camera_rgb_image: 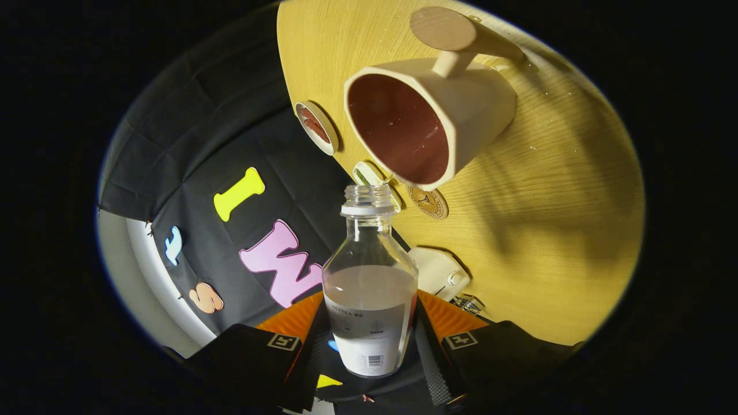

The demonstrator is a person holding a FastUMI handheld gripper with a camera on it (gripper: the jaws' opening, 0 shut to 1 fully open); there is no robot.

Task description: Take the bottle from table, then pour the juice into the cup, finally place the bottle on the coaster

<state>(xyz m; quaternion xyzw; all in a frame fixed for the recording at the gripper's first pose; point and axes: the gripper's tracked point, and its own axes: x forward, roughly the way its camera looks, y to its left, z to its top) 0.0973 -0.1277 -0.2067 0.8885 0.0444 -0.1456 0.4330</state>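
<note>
The bottle (370, 288) is sitting right between the fingers of the tool (372, 340), which is grasping it low on the body, one finger pressing each side of the label. The cap is off, the neck is open, and the pale juice is reaching roughly halfway up the clear body. The whole scene is appearing rolled over, so the tool is tipping the bottle toward the cup (429, 115). The open mouth of the bottle is pointing at the lower rim of the cup, very near it, though whether they are touching cannot be told. The cup is a light mug with a dark reddish inside and a round-ended handle, and it is standing on the yellow wooden table (548, 190).

No stream of juice is showing at the neck, and no juice is showing inside the cup, so the pour is looking like it is only just starting. Picking up is done; pouring and the set-down are left.

Beyond the cup, a round coaster (315, 127) is lying on the table near its edge, and a small brown disc (428, 202) is lying just beside the cup. A white fixture (439, 271) is sitting at the table edge close to the bottle.
</note>
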